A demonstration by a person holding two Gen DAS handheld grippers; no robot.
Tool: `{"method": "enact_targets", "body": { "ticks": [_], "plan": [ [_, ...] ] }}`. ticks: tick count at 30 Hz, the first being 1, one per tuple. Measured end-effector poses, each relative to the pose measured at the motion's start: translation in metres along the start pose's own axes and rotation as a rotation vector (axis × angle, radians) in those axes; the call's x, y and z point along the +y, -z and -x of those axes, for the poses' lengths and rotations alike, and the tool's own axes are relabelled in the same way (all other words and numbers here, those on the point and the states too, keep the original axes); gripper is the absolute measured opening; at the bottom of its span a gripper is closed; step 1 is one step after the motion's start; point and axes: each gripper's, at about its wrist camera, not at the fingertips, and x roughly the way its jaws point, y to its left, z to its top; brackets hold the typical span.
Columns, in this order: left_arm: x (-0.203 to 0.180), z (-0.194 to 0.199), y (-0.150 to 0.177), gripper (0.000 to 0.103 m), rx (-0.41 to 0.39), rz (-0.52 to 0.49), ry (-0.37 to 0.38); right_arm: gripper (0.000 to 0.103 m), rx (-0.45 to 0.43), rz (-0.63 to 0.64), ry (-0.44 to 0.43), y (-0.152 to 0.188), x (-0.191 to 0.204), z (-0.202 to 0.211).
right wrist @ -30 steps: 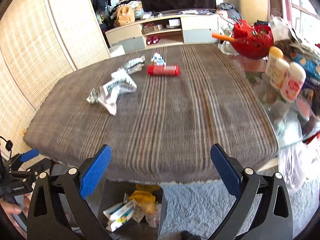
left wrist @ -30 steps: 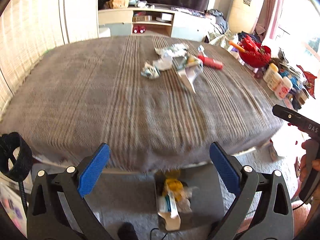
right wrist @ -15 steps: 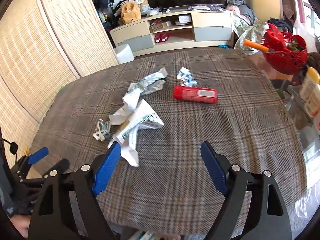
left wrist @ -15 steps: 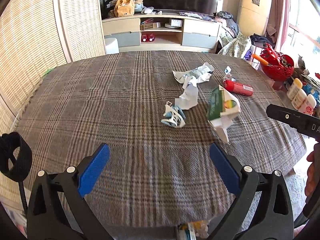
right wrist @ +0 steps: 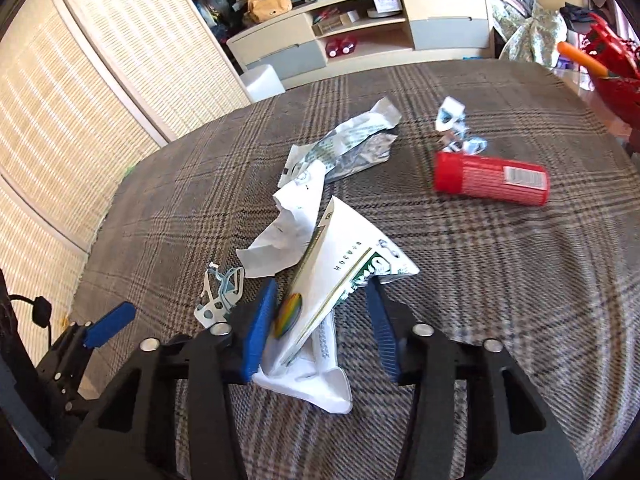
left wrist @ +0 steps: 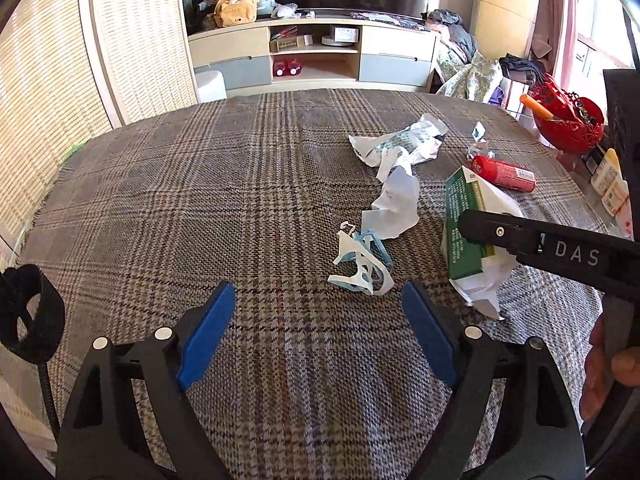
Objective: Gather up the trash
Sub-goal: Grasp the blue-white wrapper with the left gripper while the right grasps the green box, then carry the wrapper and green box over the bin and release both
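Observation:
Trash lies on the plaid tablecloth (left wrist: 200,200). My right gripper (right wrist: 320,320) straddles a green-and-white carton (right wrist: 344,272); its jaws are closing, the left pad at the carton's edge and a gap still showing at the right pad. My left gripper (left wrist: 320,320) is open with its jaws closing slightly and nothing between them. A white and blue plastic ring piece (left wrist: 360,264) lies just beyond its fingertips. Farther off are crumpled white paper (left wrist: 394,208), a silvery wrapper (left wrist: 400,144), a red tube (right wrist: 492,178) and small torn scraps (right wrist: 452,120).
A red basket (left wrist: 568,120) and plastic bottles (left wrist: 608,180) stand off the table's right side. A low TV cabinet (left wrist: 312,52) is behind the table and a woven screen (left wrist: 40,80) runs along the left. A hand (left wrist: 608,364) holds the right gripper's handle.
Both grippers moved forward from the table's near edge to the trash, and the bin below left the view. The right jaws narrowed around the carton; the left jaws narrowed a little.

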Motion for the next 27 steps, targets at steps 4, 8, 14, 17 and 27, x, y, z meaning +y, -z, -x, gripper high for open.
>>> {"method": "enact_targets", "body": {
  "ticks": [4,8,14,17,27],
  "plan": [
    [-0.001,-0.011,-0.003,0.080,-0.003,-0.001,0.016,0.029,-0.017,0.026,0.009,-0.006,-0.003,0.004],
    [-0.007,-0.021,-0.009,0.080,-0.001,-0.006,0.031,0.029,-0.031,0.000,-0.033,-0.010,-0.016,0.010],
    [-0.014,-0.041,-0.016,0.053,0.029,-0.013,0.051,0.030,-0.011,0.010,-0.061,-0.012,-0.014,0.010],
    [-0.017,-0.048,-0.016,0.031,0.054,-0.012,0.078,0.030,0.006,0.007,-0.060,-0.008,-0.017,0.005],
    [-0.012,-0.028,0.000,0.011,0.063,-0.013,0.065,0.024,0.031,-0.001,-0.111,0.011,-0.010,0.014]
  ]
}}
